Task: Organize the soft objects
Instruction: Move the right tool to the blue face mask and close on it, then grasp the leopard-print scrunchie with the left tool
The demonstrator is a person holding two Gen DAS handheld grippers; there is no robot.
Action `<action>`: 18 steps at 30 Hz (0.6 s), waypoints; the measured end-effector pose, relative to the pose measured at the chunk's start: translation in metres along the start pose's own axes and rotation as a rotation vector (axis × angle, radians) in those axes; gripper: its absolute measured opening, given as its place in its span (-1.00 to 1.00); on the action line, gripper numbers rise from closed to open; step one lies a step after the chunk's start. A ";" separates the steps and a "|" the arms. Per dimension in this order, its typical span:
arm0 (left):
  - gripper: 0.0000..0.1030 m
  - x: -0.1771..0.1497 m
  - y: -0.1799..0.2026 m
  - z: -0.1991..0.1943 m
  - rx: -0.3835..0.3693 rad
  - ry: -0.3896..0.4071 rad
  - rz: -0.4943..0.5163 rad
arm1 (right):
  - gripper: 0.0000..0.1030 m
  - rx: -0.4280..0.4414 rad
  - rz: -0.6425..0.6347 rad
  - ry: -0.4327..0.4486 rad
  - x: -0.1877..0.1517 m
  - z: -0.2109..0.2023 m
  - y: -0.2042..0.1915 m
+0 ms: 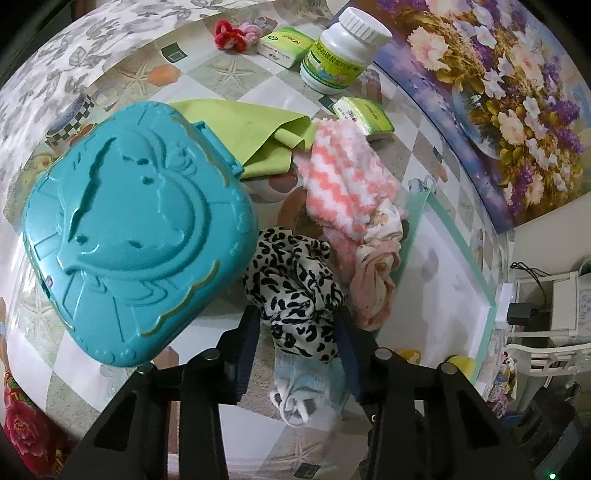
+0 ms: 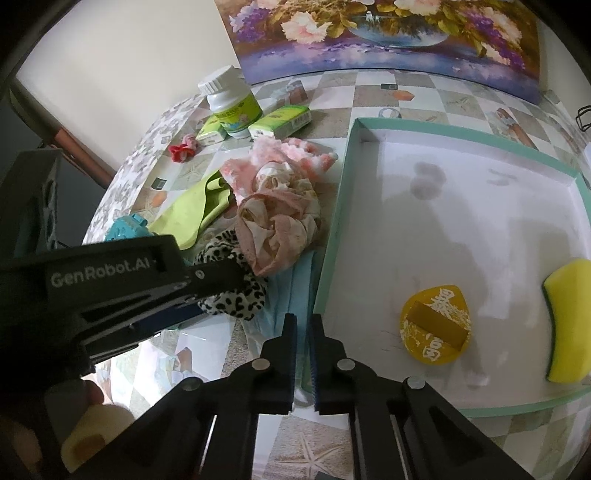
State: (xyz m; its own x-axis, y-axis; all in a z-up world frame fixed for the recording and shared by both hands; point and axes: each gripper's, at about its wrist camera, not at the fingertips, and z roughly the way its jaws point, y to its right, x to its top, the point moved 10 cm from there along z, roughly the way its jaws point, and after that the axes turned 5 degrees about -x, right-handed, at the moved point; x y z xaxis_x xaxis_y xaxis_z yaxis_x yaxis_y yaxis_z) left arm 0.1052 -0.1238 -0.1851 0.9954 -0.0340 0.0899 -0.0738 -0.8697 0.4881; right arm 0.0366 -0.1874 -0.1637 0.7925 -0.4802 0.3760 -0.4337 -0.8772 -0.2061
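My left gripper (image 1: 297,314) is closed around a leopard-print cloth (image 1: 295,288) on the table; the cloth also shows in the right wrist view (image 2: 232,299), with the left gripper (image 2: 236,273) on it. Next to it lie a pink-and-white fuzzy cloth (image 1: 343,184), a pale pink floral cloth (image 2: 277,225), a green cloth (image 1: 255,133) and a blue face mask (image 1: 310,384). My right gripper (image 2: 303,321) is shut and empty, just left of the white tray (image 2: 461,206), over the mask (image 2: 295,291). The tray holds a yellow sponge (image 2: 570,321) and a yellow pad (image 2: 436,325).
A teal plastic heart-embossed case (image 1: 129,236) lies left of the cloths. A white pill bottle (image 1: 340,51), two green tissue packs (image 1: 284,44) and red and pink hair ties (image 1: 231,37) stand at the back. A flower painting (image 2: 388,33) leans behind the table.
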 end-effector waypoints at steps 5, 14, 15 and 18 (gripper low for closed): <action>-0.42 0.001 0.001 0.000 -0.011 0.000 0.007 | -0.87 -0.002 -0.006 -0.002 0.000 0.000 0.000; -0.59 -0.008 -0.005 -0.009 -0.024 -0.018 0.012 | -0.87 0.005 -0.002 -0.014 -0.002 0.000 0.001; -0.59 -0.010 -0.008 -0.010 -0.028 -0.022 0.007 | -0.87 0.006 -0.001 -0.015 -0.002 0.000 0.001; -0.59 -0.015 -0.014 -0.013 -0.029 -0.038 -0.009 | -0.87 0.013 0.002 -0.016 -0.003 -0.001 0.001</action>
State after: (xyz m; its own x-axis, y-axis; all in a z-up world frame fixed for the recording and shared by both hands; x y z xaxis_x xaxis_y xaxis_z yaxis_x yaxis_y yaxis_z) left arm 0.0902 -0.1044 -0.1819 0.9976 -0.0457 0.0524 -0.0661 -0.8556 0.5134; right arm 0.0336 -0.1869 -0.1635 0.7985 -0.4819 0.3609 -0.4298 -0.8760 -0.2187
